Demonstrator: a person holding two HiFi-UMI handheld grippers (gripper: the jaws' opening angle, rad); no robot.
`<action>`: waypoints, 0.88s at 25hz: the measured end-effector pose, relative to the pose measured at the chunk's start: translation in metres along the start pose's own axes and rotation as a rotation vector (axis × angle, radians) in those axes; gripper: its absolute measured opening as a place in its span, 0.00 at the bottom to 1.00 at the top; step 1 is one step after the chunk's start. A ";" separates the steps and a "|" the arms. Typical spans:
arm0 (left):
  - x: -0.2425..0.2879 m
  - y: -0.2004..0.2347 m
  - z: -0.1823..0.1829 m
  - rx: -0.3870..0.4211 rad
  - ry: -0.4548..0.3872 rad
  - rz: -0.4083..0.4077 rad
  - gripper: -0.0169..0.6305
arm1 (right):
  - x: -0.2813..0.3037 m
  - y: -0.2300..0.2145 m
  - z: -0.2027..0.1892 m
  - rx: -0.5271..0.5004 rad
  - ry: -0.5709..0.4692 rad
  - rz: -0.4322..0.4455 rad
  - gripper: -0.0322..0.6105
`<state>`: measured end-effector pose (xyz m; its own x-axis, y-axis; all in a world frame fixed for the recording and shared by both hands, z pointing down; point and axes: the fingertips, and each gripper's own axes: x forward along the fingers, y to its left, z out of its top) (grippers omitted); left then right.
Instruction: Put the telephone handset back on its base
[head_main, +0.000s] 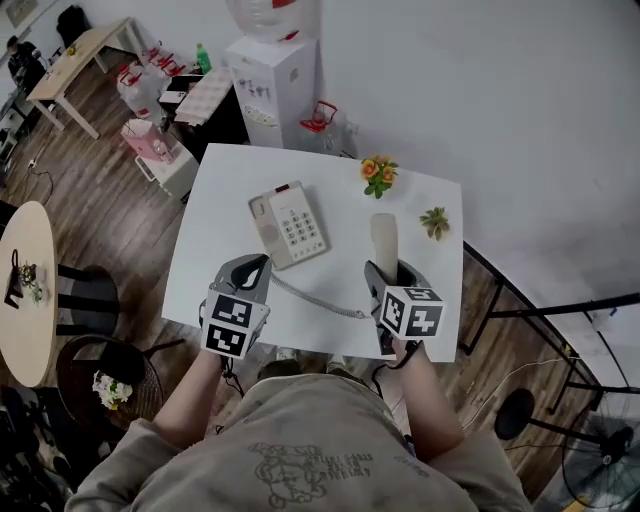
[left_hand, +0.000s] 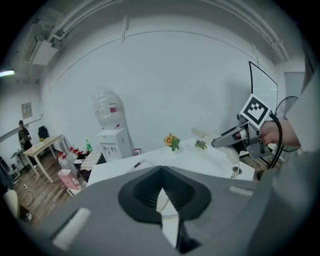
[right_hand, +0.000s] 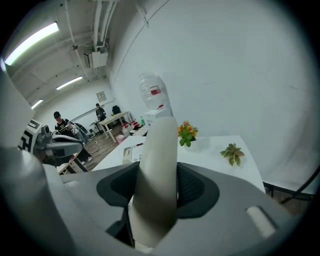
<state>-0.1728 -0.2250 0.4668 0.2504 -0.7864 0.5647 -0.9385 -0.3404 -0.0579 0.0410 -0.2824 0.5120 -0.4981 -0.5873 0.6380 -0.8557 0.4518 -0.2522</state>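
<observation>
The beige telephone base (head_main: 288, 225) with its keypad lies on the white table (head_main: 230, 180), left of centre. My right gripper (head_main: 384, 272) is shut on the cream handset (head_main: 384, 238), which juts forward above the table to the right of the base. In the right gripper view the handset (right_hand: 158, 150) stands upright between the jaws. A coiled cord (head_main: 320, 300) runs from the base to the handset. My left gripper (head_main: 250, 272) hovers at the base's near corner, shut with nothing in it.
An orange flower pot (head_main: 378, 175) and a small green plant (head_main: 435, 222) stand at the table's far right. A water dispenser (head_main: 270, 75) is behind the table. A round table (head_main: 25, 290) and a stool (head_main: 110, 375) stand to the left.
</observation>
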 end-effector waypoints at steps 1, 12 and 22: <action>-0.004 0.002 -0.002 -0.007 0.000 0.010 0.03 | 0.000 0.003 0.001 -0.008 0.001 0.007 0.43; -0.024 0.031 -0.001 -0.062 -0.018 0.096 0.03 | 0.024 0.040 0.021 -0.078 0.013 0.107 0.43; -0.042 0.084 0.002 -0.136 -0.048 0.228 0.03 | 0.091 0.121 0.051 -0.123 0.055 0.262 0.43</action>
<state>-0.2618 -0.2216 0.4360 0.0370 -0.8597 0.5095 -0.9945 -0.0819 -0.0658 -0.1155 -0.3159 0.5024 -0.6884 -0.4040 0.6025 -0.6740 0.6632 -0.3255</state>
